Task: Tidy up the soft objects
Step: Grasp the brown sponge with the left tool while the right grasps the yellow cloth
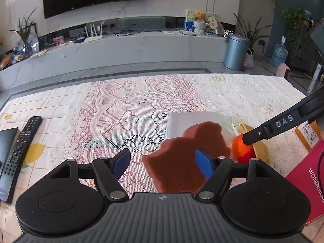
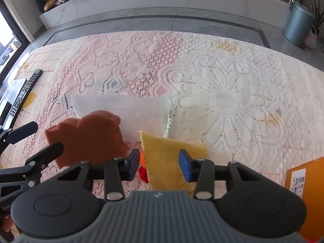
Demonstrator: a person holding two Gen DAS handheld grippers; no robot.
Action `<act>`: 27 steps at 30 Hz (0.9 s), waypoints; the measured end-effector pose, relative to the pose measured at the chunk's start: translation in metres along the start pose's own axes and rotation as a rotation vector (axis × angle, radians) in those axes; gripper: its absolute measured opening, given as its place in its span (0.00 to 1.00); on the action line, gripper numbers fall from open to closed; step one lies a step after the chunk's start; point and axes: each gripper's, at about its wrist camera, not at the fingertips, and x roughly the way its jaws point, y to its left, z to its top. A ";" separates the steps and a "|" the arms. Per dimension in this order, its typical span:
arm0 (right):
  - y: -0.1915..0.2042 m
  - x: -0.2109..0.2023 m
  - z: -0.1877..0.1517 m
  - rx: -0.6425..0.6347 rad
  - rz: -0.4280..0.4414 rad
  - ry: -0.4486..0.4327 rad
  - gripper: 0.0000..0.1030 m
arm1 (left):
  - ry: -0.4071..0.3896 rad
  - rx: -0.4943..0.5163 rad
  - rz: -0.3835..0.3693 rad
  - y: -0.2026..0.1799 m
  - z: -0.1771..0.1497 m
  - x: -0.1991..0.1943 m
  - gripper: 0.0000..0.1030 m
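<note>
Brown sponge (image 1: 180, 158): flat on the lace-covered surface (image 1: 125, 109), far corner overlapping a clear plastic pouch (image 1: 194, 119).
Bearing from left tongs (image 1: 162, 163): straight ahead and slightly right; near end of the sponge between the two blue pads, right pad (image 1: 204, 164) over its right edge, left pad clear of it.
Long axis: from near-left to far-right, oblique to the line between the pads.
Left tongs, state: released, jaws spread wide, no pad pressing.
Yellow cloth (image 2: 168, 158): between the right tongs (image 2: 160, 165), beside an orange-red knitted piece (image 1: 242, 151).
Right tongs, state: released, pads apart at either side of the cloth, no squeeze visible.
Nearer hand: left for the sponge, right for the cloth.
Judgement: sponge grasp hinges on shifting the left tongs rightward to centre the pads.
</note>
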 end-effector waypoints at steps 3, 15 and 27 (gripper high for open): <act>-0.003 0.007 0.001 0.022 0.015 0.020 0.26 | 0.008 -0.020 -0.020 0.008 -0.001 0.010 0.84; 0.003 0.001 -0.004 -0.043 0.006 -0.008 0.10 | 0.085 -0.246 -0.160 0.026 -0.013 0.035 0.74; 0.011 -0.024 -0.017 -0.086 -0.021 -0.076 0.03 | 0.022 -0.319 -0.046 0.008 -0.018 -0.005 0.45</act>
